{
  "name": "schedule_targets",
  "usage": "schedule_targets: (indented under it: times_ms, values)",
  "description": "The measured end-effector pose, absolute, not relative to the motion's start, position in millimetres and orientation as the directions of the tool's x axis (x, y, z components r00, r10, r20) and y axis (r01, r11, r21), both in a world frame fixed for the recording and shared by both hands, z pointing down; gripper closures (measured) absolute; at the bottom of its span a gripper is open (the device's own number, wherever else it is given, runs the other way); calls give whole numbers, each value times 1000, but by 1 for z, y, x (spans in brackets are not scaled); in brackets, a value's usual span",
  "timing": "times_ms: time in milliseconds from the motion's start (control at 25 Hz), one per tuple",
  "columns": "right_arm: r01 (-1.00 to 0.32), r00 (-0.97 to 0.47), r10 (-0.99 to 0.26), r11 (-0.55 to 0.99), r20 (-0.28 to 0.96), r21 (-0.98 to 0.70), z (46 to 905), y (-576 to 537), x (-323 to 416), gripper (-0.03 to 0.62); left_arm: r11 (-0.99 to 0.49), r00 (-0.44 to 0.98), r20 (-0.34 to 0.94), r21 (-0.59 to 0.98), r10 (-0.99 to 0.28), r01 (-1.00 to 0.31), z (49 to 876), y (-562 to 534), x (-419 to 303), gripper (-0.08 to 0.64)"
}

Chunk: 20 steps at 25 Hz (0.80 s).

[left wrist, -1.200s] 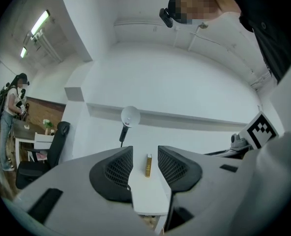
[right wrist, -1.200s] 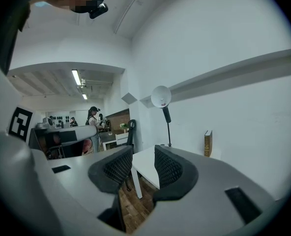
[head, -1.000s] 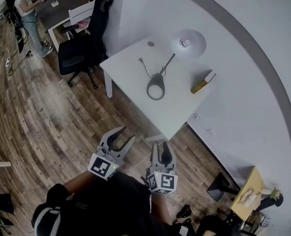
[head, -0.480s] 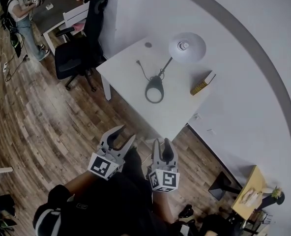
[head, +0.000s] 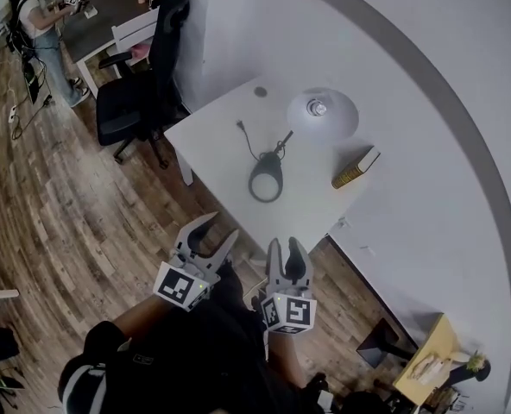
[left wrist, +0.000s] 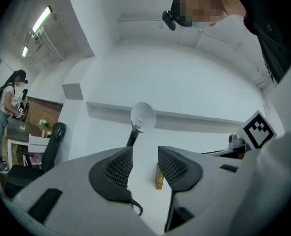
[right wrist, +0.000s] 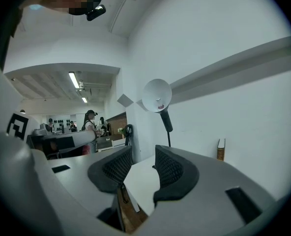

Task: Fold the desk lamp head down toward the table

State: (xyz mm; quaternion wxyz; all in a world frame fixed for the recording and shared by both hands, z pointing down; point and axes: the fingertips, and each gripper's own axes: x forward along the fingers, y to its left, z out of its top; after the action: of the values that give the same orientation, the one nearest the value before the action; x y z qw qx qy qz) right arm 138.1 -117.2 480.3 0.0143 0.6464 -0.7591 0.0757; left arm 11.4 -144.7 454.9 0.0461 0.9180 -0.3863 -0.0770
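Observation:
The desk lamp stands on the white table (head: 217, 141), its round white head (head: 322, 113) raised on a dark arm above a black ring base (head: 267, 179). In the head view both grippers hang over the wooden floor, short of the table's near corner. My left gripper (head: 205, 240) is open with nothing between its jaws, and the lamp head (left wrist: 143, 116) shows beyond them. My right gripper (head: 287, 261) is also open and empty. It faces the lamp head (right wrist: 157, 96) and the table edge (right wrist: 140, 178).
A yellow-spined book (head: 356, 168) lies at the table's right edge near the wall, and a black cord (head: 245, 136) trails across the tabletop. A black office chair (head: 143, 97) stands left of the table. A person (head: 44, 24) stands at a far desk.
Both grippers have been carried toward the table, which with the lamp now sits lower and nearer in the head view. Jaws look unchanged.

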Motion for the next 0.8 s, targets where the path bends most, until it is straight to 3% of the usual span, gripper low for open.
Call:
schedule_targets:
  times_ms: [800]
  values:
    - [-981, -178, -984, 179, -22, -76, 398, -267, 217, 425, -681, 653, -197, 150, -731, -717, 384, -292, 77, 388]
